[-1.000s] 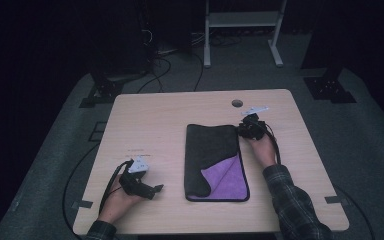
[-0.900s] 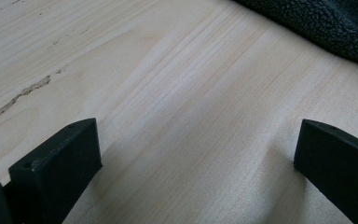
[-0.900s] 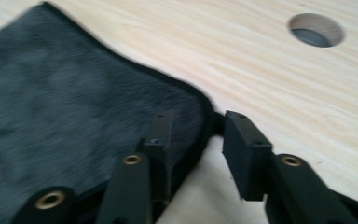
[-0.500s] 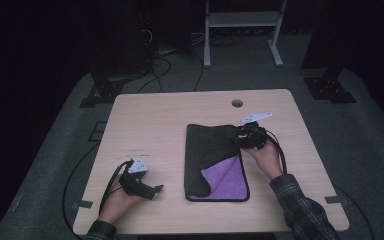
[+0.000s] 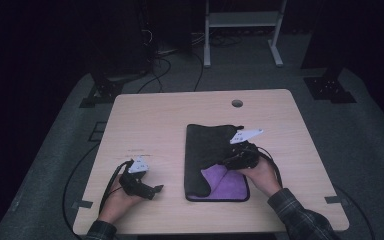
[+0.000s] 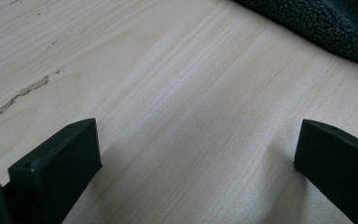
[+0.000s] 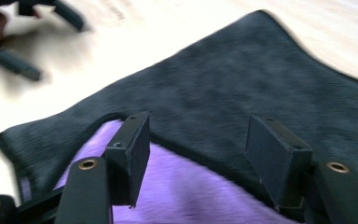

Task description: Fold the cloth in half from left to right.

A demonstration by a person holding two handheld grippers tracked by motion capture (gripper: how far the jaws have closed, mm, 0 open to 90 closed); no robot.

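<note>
A dark cloth (image 5: 211,150) lies flat in the middle of the tabletop (image 5: 170,115), a bit right of center in the high view. Its lower right corner is folded so the purple side (image 5: 225,182) shows. The right claw (image 5: 230,162) hangs over that folded edge; its jaws have just been opening, with nothing between them. The left claw (image 5: 152,191) sits at the lower left, wide open and empty, well apart from the cloth. Bare wood lies all around the cloth.

Folded cloth (image 5: 211,150), dark grey outside and purple inside, lying flat right of centre in the high view; its lower right part shows the purple face beneath a diagonal dark edge.
</note>
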